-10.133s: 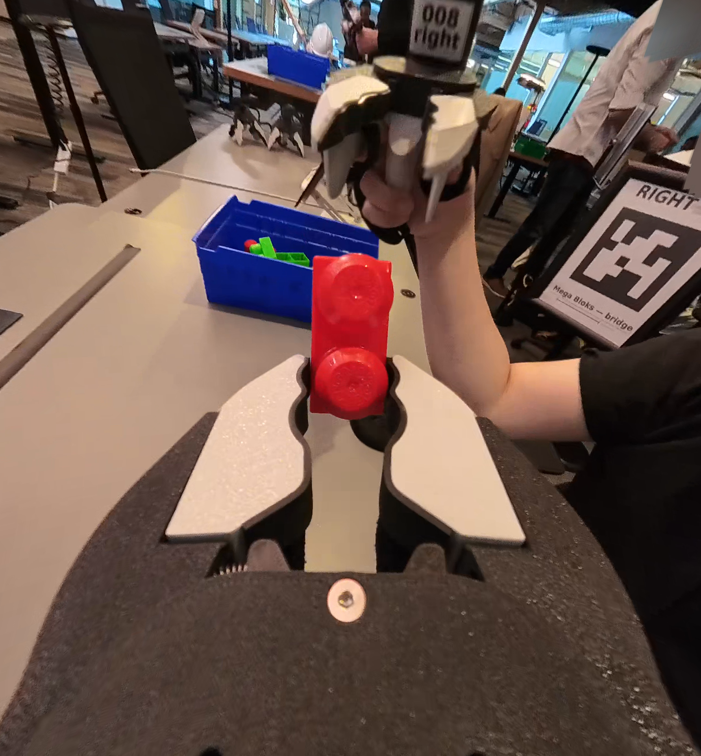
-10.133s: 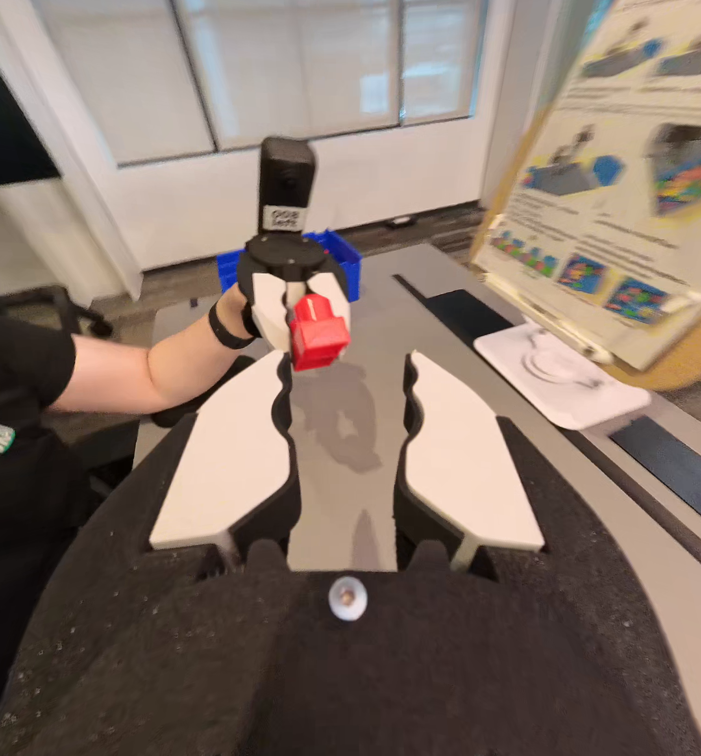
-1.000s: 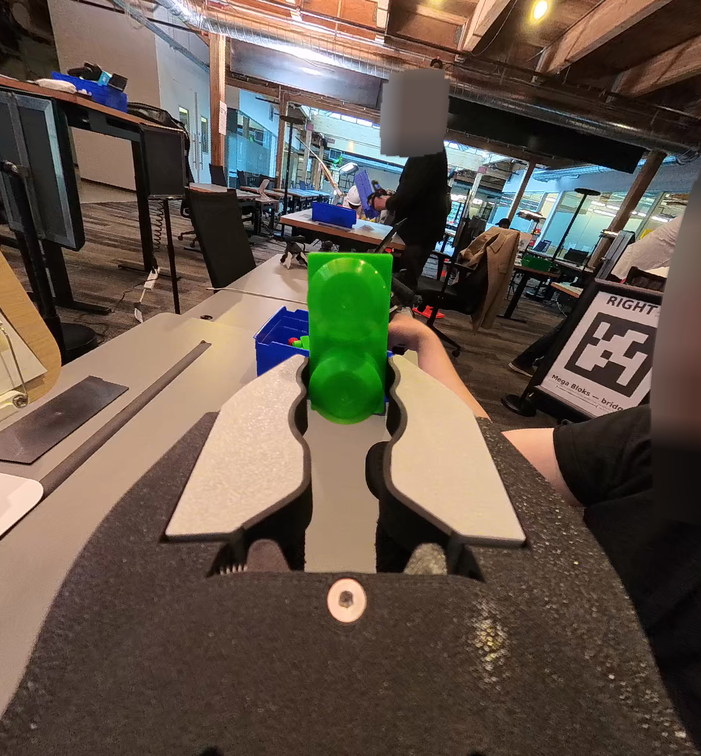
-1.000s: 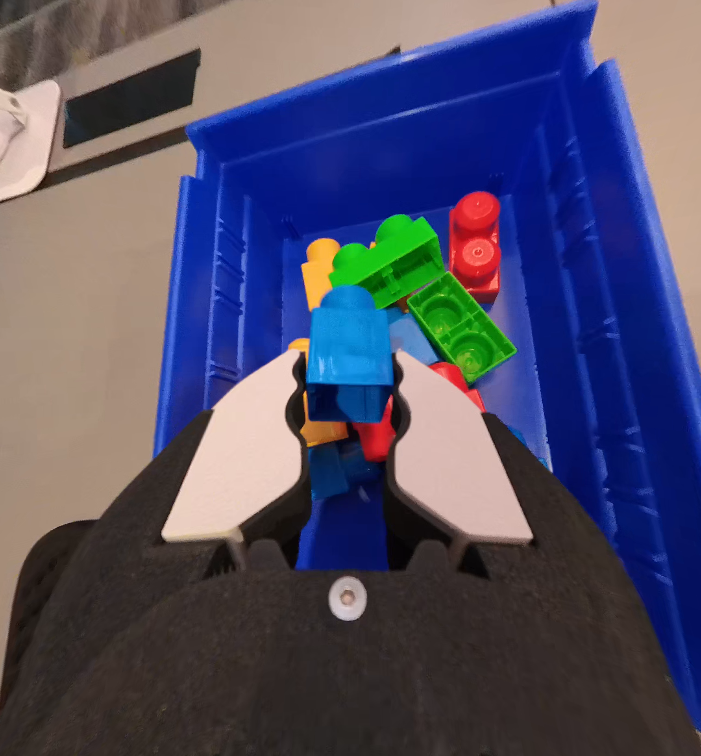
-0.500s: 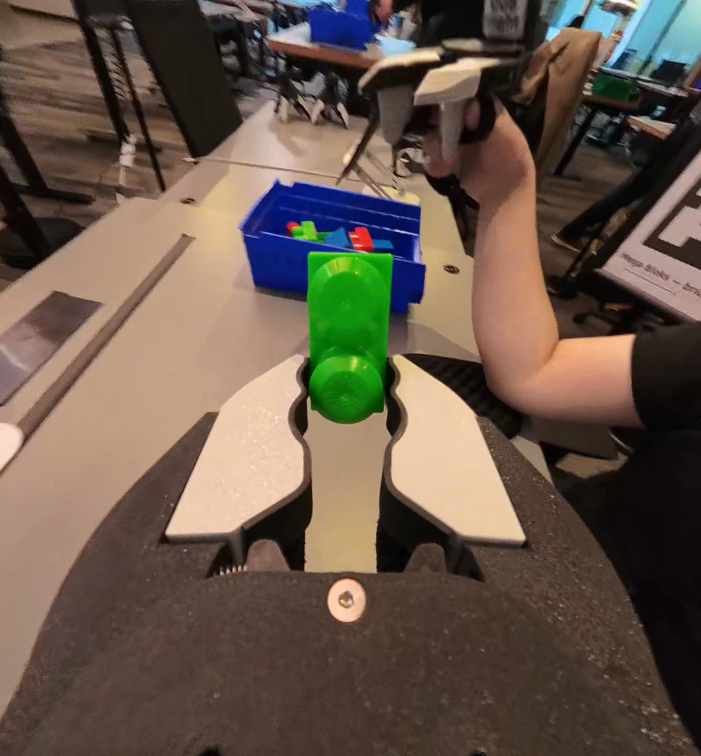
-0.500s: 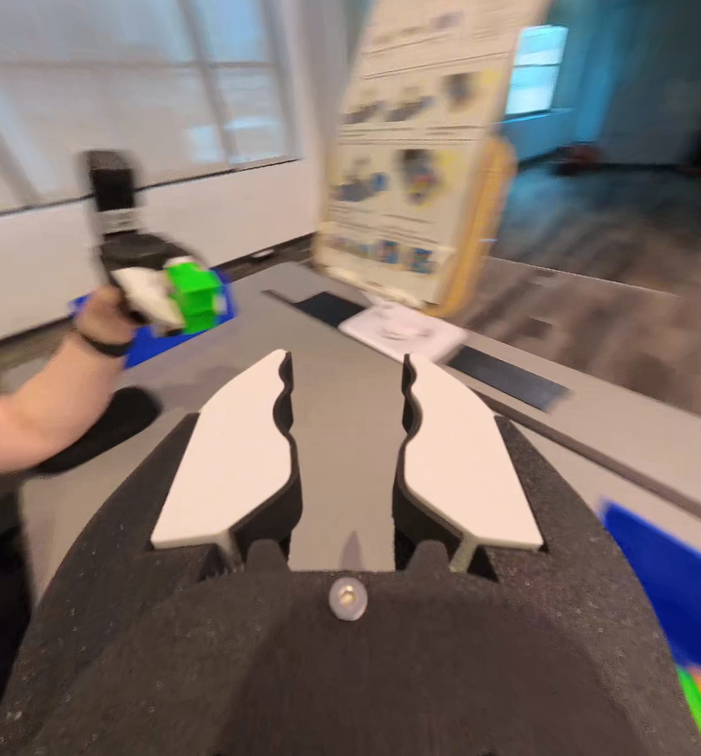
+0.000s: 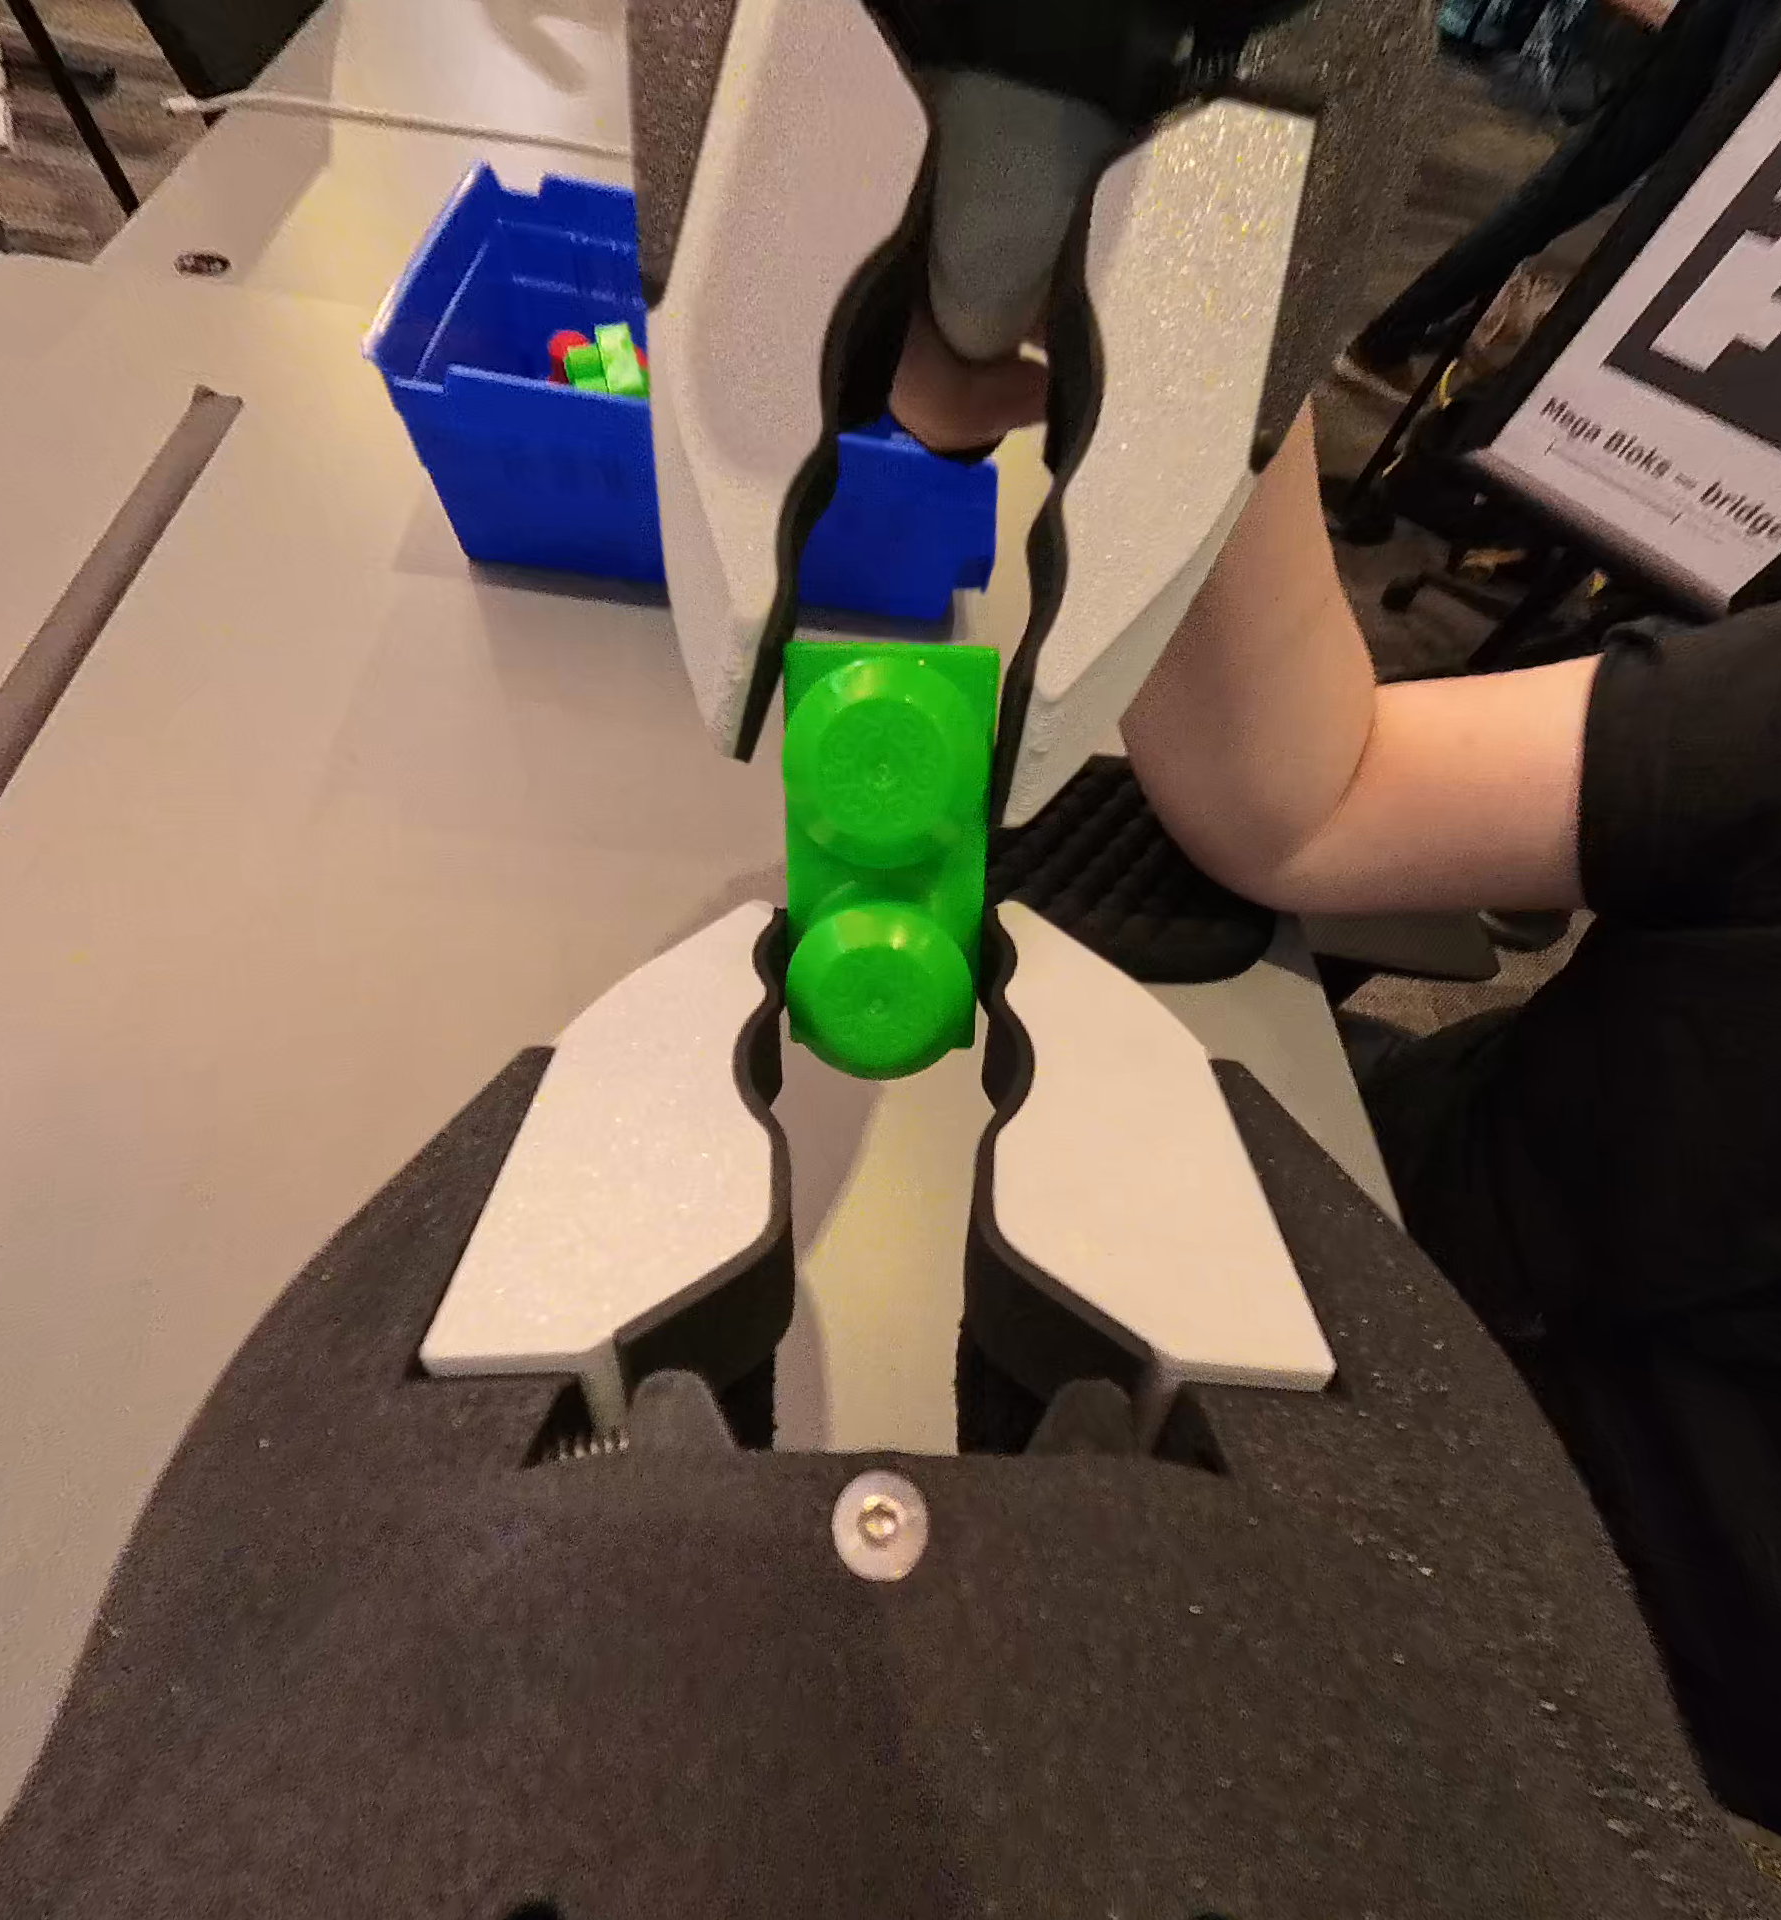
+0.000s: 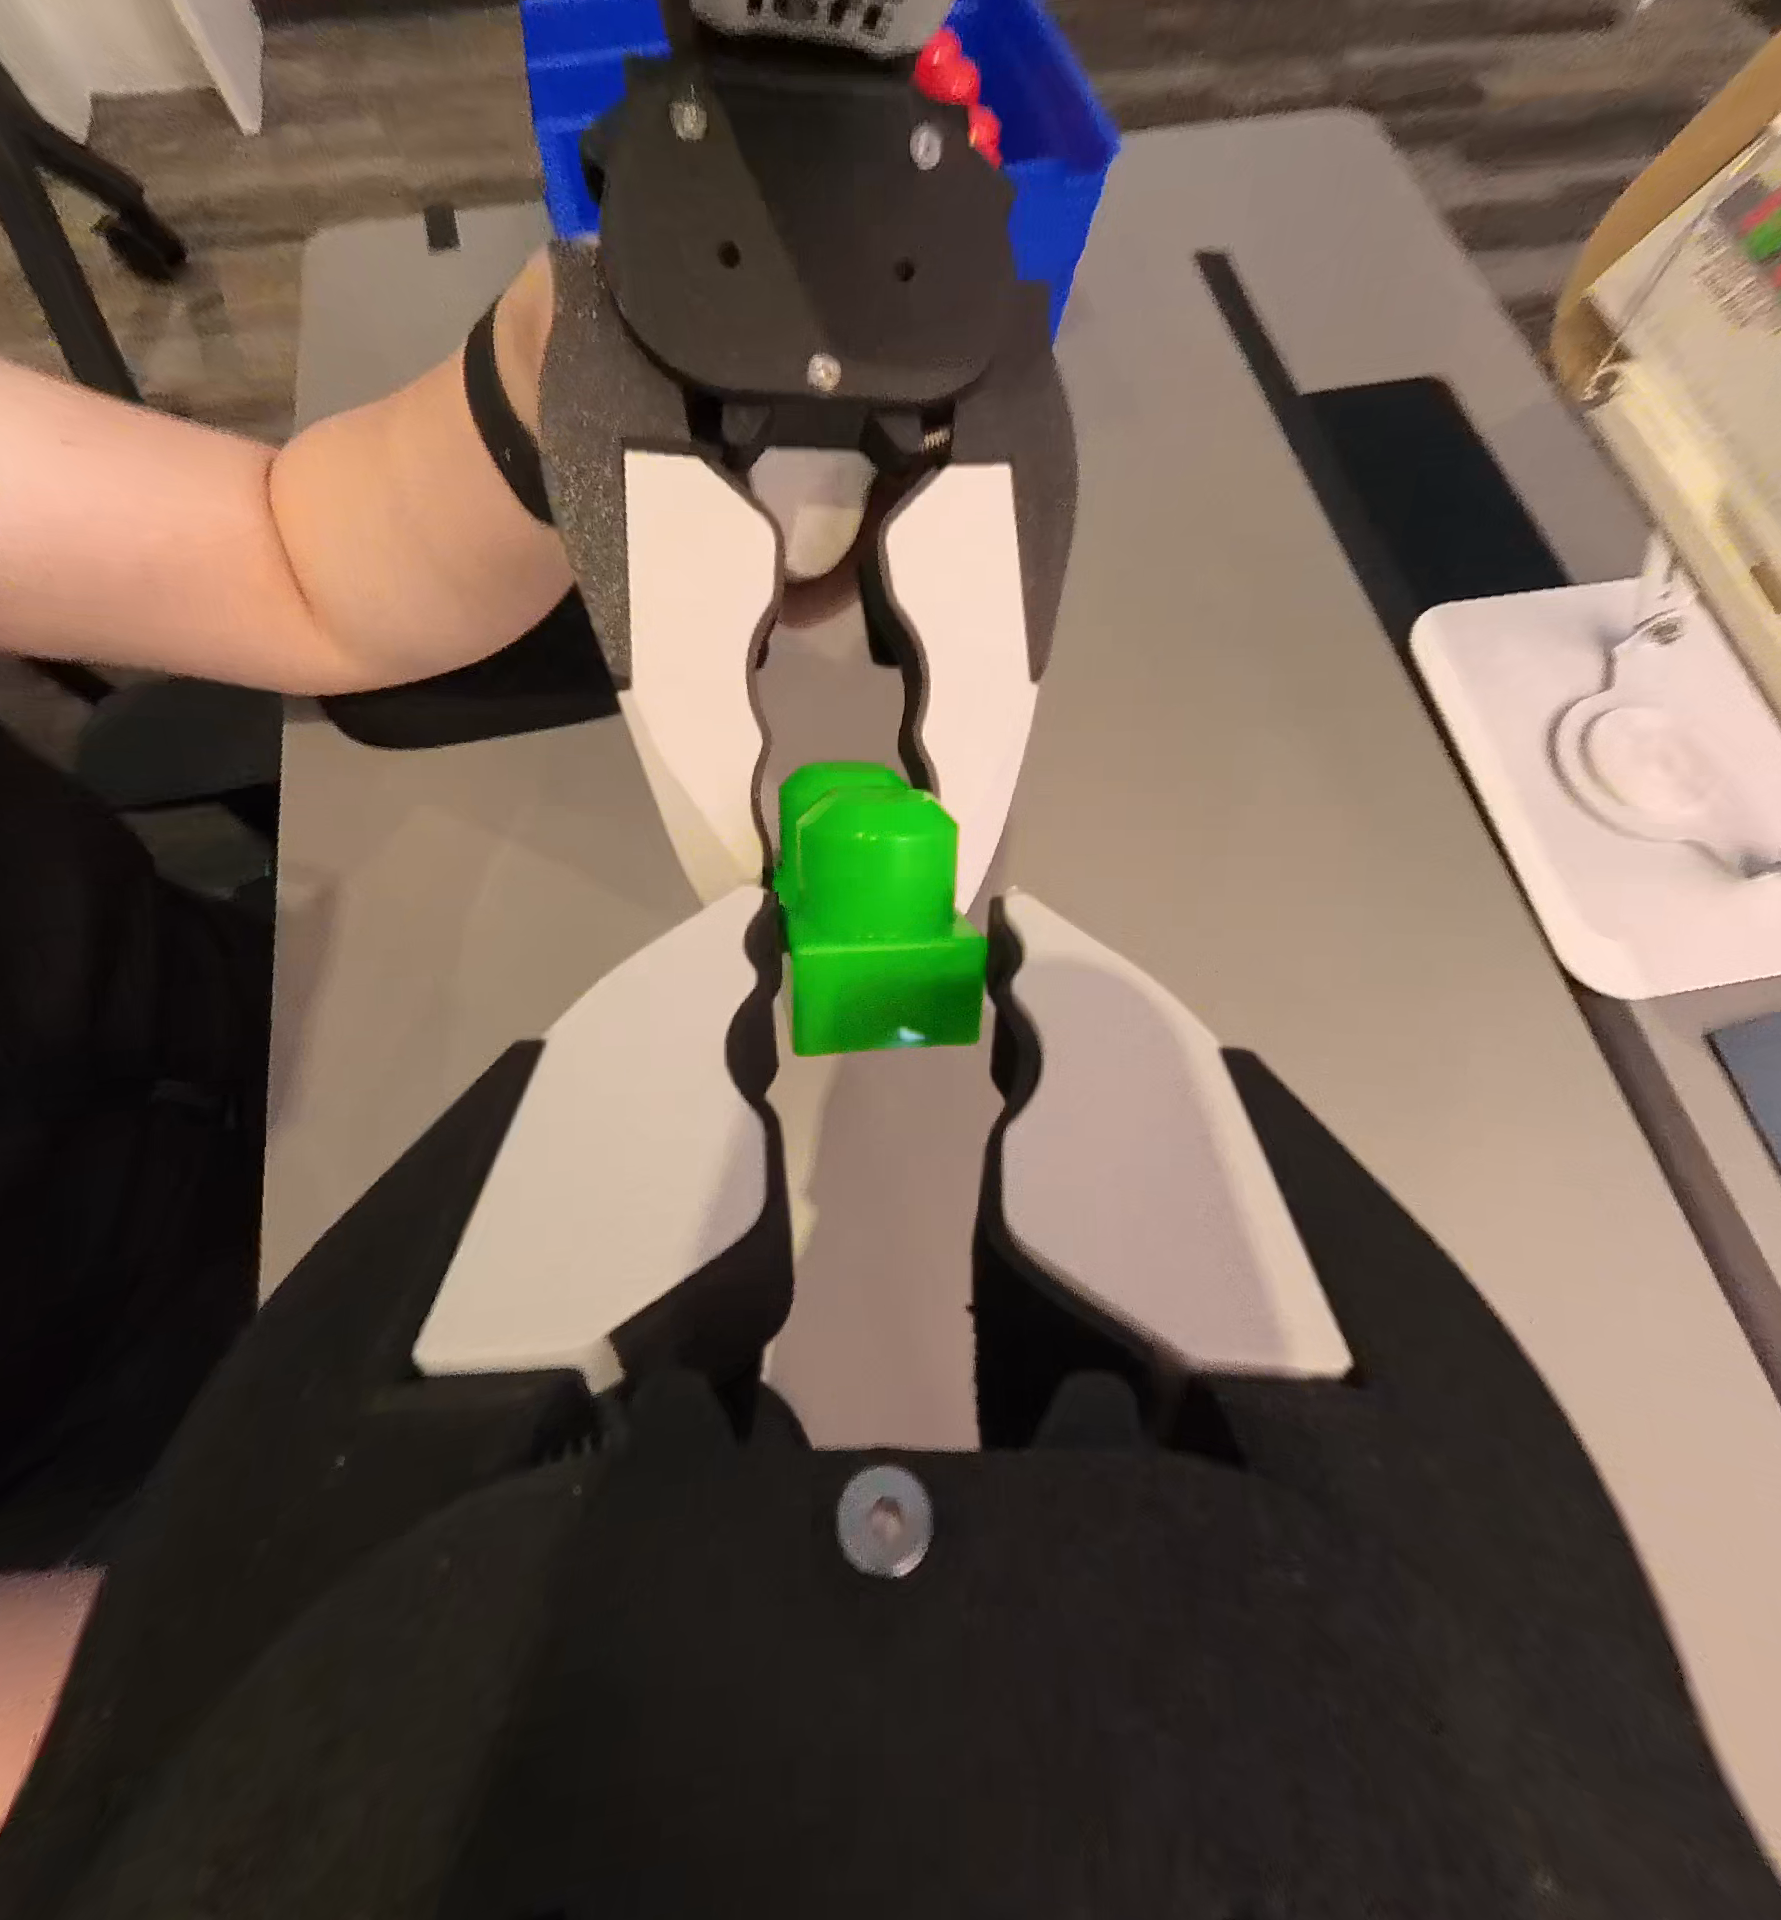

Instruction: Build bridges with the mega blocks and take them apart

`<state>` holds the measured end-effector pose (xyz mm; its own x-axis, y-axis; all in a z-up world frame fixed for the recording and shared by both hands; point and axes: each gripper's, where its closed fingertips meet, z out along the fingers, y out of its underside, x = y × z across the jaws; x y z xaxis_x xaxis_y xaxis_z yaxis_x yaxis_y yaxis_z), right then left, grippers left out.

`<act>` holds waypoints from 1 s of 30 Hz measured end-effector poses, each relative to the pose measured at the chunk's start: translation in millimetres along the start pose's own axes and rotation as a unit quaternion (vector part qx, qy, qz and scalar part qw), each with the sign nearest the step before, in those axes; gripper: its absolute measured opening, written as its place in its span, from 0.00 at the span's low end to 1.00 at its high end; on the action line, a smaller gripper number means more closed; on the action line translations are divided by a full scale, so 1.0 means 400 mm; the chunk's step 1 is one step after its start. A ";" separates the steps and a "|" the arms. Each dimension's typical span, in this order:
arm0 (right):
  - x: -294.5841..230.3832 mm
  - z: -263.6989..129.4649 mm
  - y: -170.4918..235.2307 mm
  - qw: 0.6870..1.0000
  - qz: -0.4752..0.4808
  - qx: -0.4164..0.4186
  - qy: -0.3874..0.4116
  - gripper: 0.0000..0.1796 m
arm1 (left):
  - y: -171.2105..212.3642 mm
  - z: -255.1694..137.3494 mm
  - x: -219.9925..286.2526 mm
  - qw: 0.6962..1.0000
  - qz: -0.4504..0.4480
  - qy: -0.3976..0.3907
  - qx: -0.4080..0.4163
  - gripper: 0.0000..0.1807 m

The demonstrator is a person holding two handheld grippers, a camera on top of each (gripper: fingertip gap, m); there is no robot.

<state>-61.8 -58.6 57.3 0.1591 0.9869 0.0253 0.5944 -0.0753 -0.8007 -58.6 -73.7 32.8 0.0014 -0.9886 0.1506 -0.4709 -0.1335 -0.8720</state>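
A green two-stud mega block [image 7: 881, 821] is held in the air over the grey table [image 7: 294, 831]. My left gripper [image 7: 881, 925] is shut on its near end, studs facing the camera. My right gripper [image 7: 881, 732] reaches in from above, its fingers closed against the sides of the block's far end. In the right wrist view the right gripper [image 8: 878, 925] holds the block [image 8: 881, 977] by its base end. The left gripper [image 8: 855, 878] faces it from the far side, tips nearly meeting the right gripper's.
A blue bin [image 7: 543, 457] with red and green blocks stands farther back on the table. A marker sign [image 7: 1696, 312] stands at the right. A white base [image 8: 1592, 790] and an instruction board [image 8: 1748, 260] are at the table's other side. A person's forearm [image 7: 1281, 727] rests on a black pad.
The right gripper dropped the blue block in the bin, swung over open and has now closed on the far end of the green block. The left gripper kept hold of the block.
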 end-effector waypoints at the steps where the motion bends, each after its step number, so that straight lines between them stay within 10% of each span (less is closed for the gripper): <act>1: -0.001 0.003 0.009 1.000 -0.005 -0.010 -0.002 0.21 | 0.006 0.003 -0.001 1.000 0.005 -0.003 -0.008 0.19; 10: 0.105 -0.240 0.142 0.985 0.033 0.003 0.167 0.21 | -0.005 -0.025 0.002 1.000 0.002 -0.003 0.006 0.21; 16: 0.300 -0.664 0.492 0.814 0.315 0.192 0.448 0.20 | -0.017 -0.056 -0.007 1.000 -0.010 -0.009 0.025 0.20; 23: 0.326 -0.714 0.804 0.698 0.481 0.194 0.494 0.20 | -0.012 -0.053 -0.017 0.999 -0.021 -0.011 0.023 0.19; 30: 0.342 -0.677 0.839 0.689 0.513 0.143 0.491 0.25 | -0.003 -0.045 -0.021 1.000 -0.022 -0.014 0.010 0.19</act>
<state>372.9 12.7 -45.7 0.9206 -0.1490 -0.3610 -0.3857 -0.4925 -0.7802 -73.8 -64.0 40.9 0.0466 -0.9834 0.1752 -0.4514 -0.1771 -0.8746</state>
